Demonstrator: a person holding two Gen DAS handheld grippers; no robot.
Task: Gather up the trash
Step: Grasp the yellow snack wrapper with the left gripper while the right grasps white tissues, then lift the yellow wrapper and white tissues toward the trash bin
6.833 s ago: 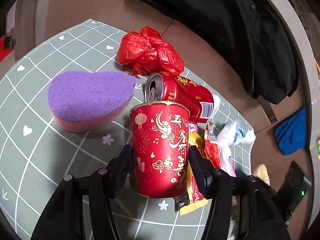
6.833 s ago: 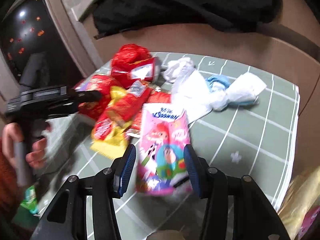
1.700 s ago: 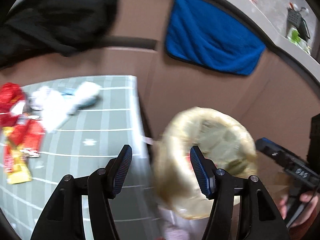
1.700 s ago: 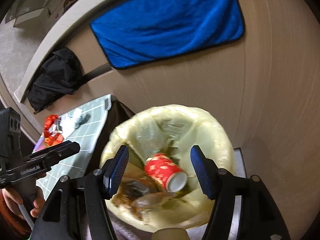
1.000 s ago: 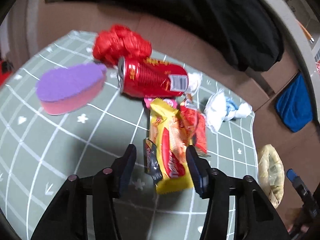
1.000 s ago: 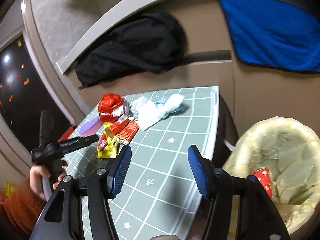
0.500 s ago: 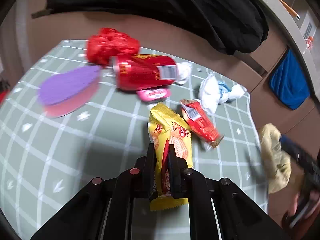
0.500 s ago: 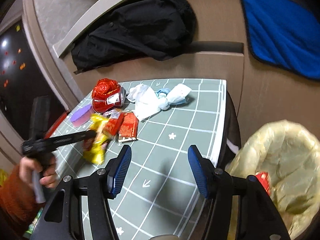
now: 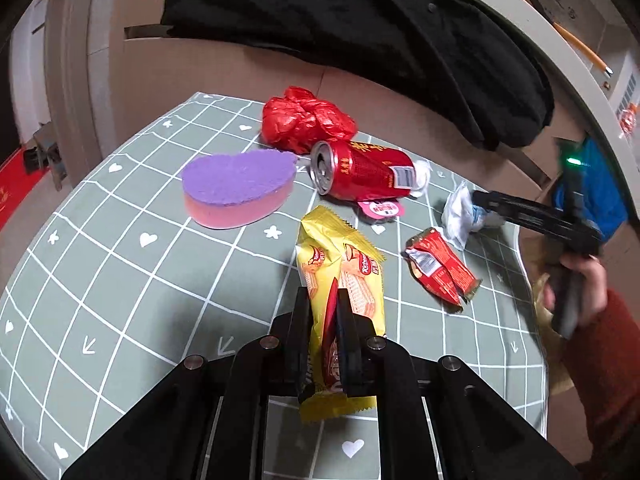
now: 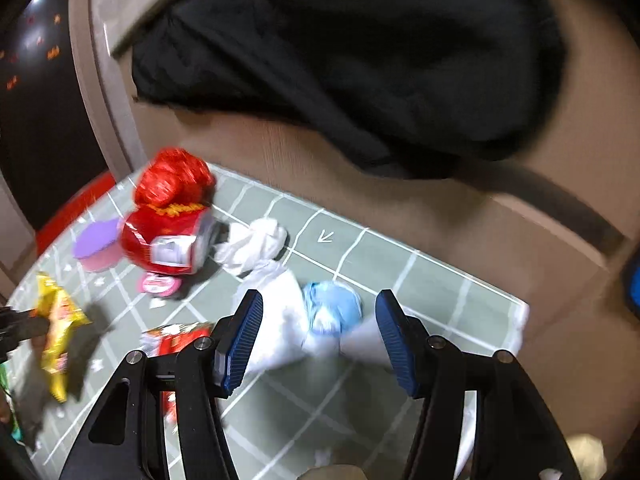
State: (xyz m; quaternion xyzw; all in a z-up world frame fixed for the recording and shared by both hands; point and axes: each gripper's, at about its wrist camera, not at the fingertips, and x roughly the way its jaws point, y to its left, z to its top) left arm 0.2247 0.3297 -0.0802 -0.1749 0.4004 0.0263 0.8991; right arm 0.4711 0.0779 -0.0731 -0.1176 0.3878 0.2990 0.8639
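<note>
My left gripper (image 9: pixel 323 298) is shut on a yellow snack packet (image 9: pixel 340 260) and holds it above the green grid mat (image 9: pixel 120 280). On the mat lie a red can (image 9: pixel 360 176) on its side, a crumpled red bag (image 9: pixel 304 120), a red wrapper (image 9: pixel 440 272) and white-and-blue crumpled tissue (image 9: pixel 460 216). My right gripper (image 10: pixel 318 330) is open, its fingers on either side of the white-and-blue tissue (image 10: pixel 320 320). The right wrist view also shows the yellow packet (image 10: pixel 56 324) at the far left.
A purple-and-pink sponge (image 9: pixel 240 188) lies on the mat left of the can. A small pink item (image 9: pixel 380 210) lies beside the can. A black jacket (image 9: pixel 380 28) hangs on the brown wall behind. A blue cloth (image 9: pixel 600 192) hangs at right.
My left gripper has lifted the yellow packet slightly and kept hold of it. My right gripper has swung from the bin side over to the white-and-blue tissue, still open.
</note>
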